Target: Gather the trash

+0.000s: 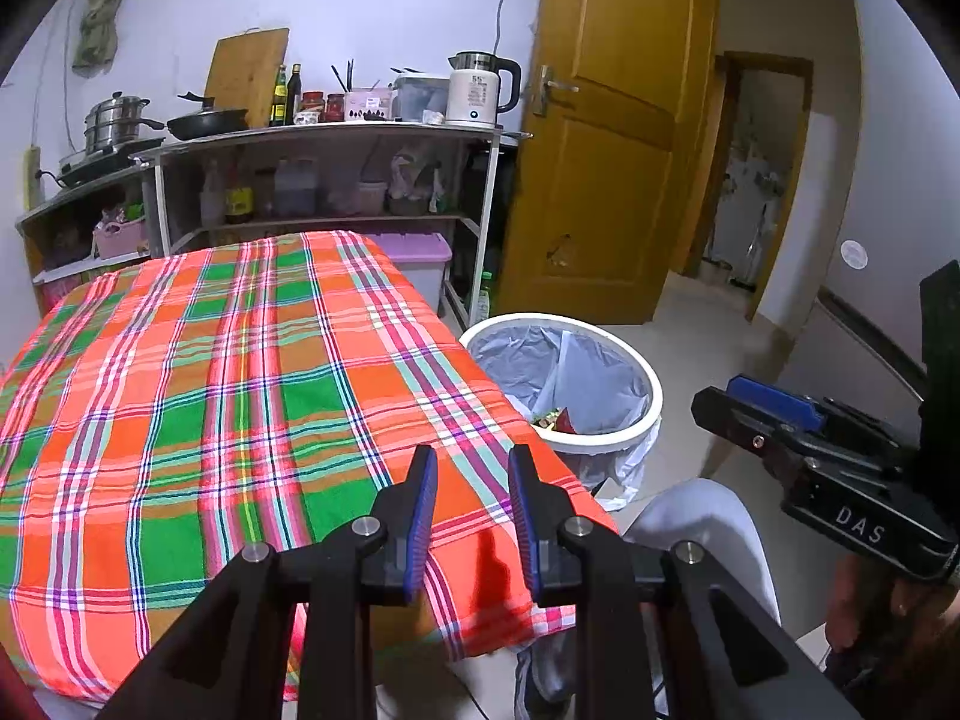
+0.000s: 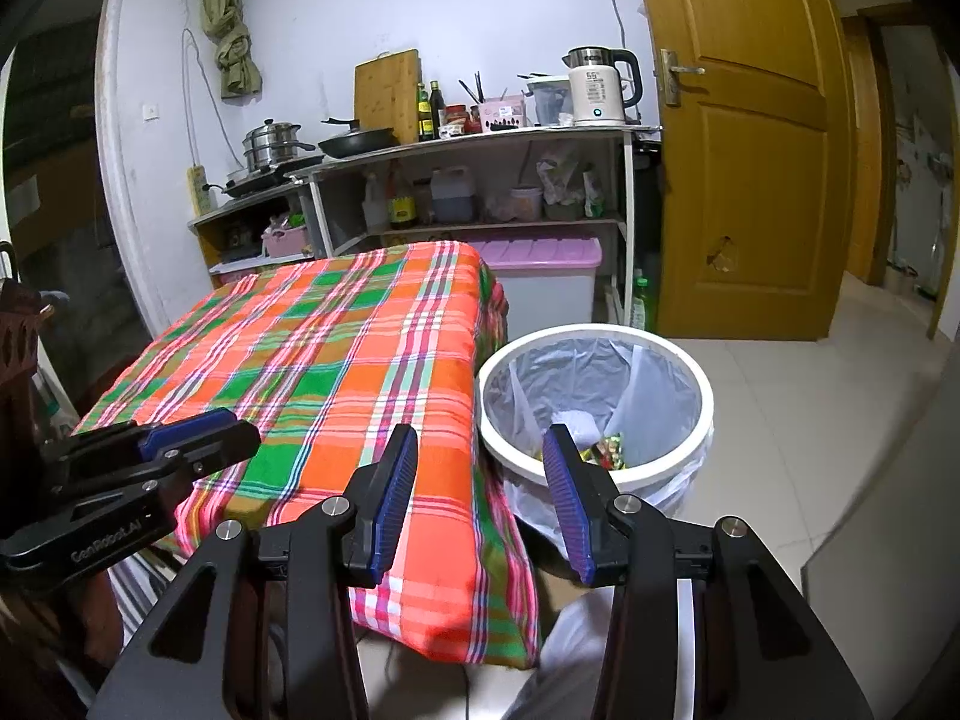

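Trash [image 2: 603, 450] is lying at the bottom of the white bin [image 2: 690, 378], a small heap of colourful wrappers with something pale and crumpled just behind it; the pieces are too small and jumbled to tell which way any of them points or where a long axis runs. In the left wrist view the same heap [image 1: 555, 420] is showing at the near edge of the bin's [image 1: 636, 372] opening. A grey liner bag [image 2: 576, 378] is lining the bin, its loose ends hanging down the outside. The bin is standing upright on the tiled floor [image 2: 810, 408], just to the right of the counter [image 2: 336, 360], which is wearing an orange, green and pink plaid cloth.

The right tongs [image 2: 480, 468] are hovering near the counter's right near corner, jaws standing fairly wide with nothing between them, one blue pad over the cloth and the other over the bin's near rim. The left tongs [image 1: 471, 489] are hanging over the near right part of the cloth, jaws narrow but not touching, also gripping nothing.

Farther back, a shelf unit [image 2: 480, 138] is carrying a white kettle [image 2: 597, 90], a pan and bottles, and a yellow wooden door [image 2: 750, 150] is standing to the far right.
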A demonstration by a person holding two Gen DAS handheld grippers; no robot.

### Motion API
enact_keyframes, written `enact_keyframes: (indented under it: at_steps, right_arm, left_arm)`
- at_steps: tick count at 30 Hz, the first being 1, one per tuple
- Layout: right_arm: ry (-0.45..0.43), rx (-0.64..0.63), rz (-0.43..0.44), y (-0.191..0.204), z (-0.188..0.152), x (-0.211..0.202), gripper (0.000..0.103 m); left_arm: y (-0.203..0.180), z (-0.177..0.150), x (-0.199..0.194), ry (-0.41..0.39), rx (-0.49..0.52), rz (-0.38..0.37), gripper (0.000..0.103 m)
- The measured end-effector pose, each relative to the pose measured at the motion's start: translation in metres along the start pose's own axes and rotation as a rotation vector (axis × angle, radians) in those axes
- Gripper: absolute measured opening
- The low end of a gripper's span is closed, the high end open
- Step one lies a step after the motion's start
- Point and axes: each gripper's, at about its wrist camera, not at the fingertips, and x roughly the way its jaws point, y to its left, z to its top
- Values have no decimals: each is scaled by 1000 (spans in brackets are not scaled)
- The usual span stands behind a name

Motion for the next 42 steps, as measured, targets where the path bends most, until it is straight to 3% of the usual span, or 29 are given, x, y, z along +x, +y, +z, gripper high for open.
enact_keyframes:
  at_steps: [42]
  right_arm:
    - [17, -1, 0, -2, -4, 5, 45]
  left_arm:
    - [1, -1, 4, 1, -23, 8, 24]
